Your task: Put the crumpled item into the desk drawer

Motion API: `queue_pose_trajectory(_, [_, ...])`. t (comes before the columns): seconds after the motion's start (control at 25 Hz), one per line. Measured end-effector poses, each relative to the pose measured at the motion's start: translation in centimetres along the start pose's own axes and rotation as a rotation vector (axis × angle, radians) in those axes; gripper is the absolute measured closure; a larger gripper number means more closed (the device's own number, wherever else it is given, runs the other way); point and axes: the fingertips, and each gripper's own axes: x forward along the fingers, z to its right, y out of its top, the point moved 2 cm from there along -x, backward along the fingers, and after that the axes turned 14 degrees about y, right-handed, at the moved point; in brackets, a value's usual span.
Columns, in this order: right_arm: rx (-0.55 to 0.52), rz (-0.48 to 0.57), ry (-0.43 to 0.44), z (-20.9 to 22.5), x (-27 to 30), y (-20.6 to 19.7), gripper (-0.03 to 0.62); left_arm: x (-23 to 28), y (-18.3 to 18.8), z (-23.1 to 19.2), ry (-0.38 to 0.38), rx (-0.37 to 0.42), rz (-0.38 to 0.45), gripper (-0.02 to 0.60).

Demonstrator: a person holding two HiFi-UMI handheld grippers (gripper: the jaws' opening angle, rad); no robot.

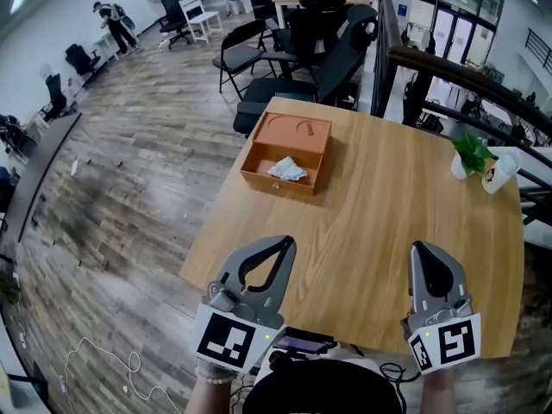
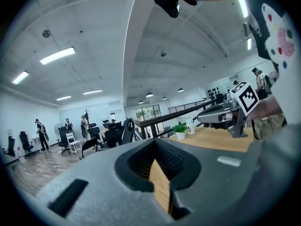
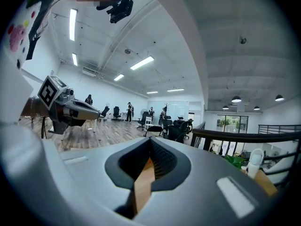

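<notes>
An orange desk drawer [image 1: 278, 182] sits on the far left part of the wooden table [image 1: 379, 205], its near compartment open at the top. A crumpled white item [image 1: 287, 170] lies inside that compartment. My left gripper [image 1: 285, 243] hovers over the table's near edge, well short of the drawer, jaws shut with nothing between them. My right gripper [image 1: 422, 248] is level with it on the right, also shut and holding nothing. In the left gripper view the shut jaws [image 2: 154, 141] point across the table past the right gripper [image 2: 221, 113]. The right gripper view shows its shut jaws [image 3: 150, 140] and the left gripper [image 3: 75, 108].
A small potted plant [image 1: 470, 155] and a white cup [image 1: 498, 172] stand at the table's far right corner. Black chairs [image 1: 259, 54] crowd the far side of the table. A dark railing [image 1: 466, 80] runs along the right. Wood floor lies to the left.
</notes>
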Motion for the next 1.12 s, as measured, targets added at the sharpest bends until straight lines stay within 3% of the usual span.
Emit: queue_pose_trajectory(1.12, [-0.012, -0.029, 0.005, 0.2, 0.0, -0.9, 0.588, 1.2, -0.3, 1.6, -0.045, 0.001, 0.000, 0.581])
